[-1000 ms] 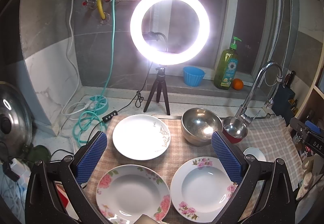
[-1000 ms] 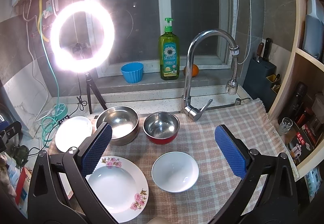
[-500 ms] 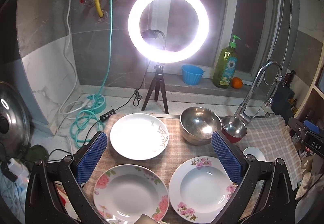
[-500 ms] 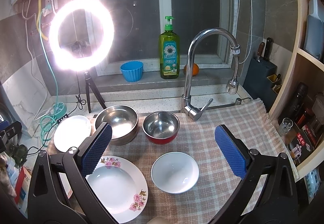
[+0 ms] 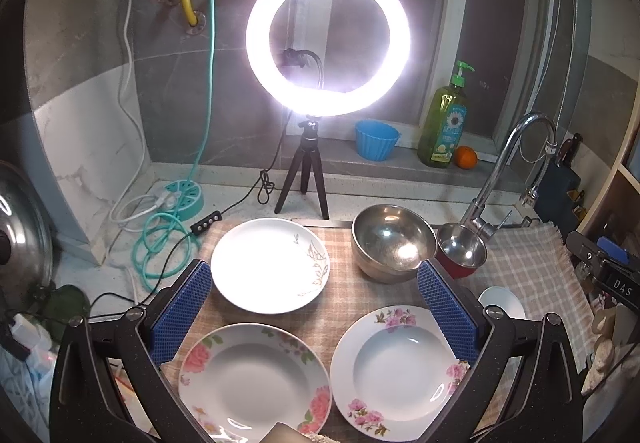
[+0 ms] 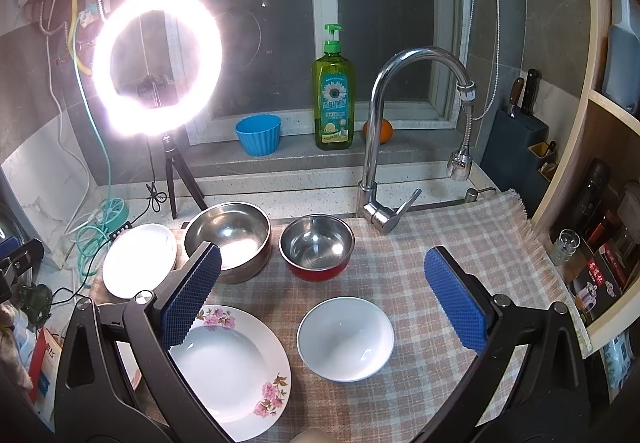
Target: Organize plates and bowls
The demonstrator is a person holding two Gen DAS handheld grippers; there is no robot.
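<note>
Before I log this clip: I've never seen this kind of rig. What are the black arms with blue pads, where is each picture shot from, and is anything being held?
There is no robot here. A person holds a two-finger gripper in each hand, and a fisheye camera on each one looks forward along its fingers. One picture looks out from the left gripper, the other from the right gripper. The blue pads are the fingertips.

Both grippers are open and hold nothing.

On the checked cloth lie three plates: a plain plate and two flowered plates. There are also a big steel bowl, a red-sided steel bowl and a white bowl. Behind stand a ring light, a tap and a soap bottle.
</note>
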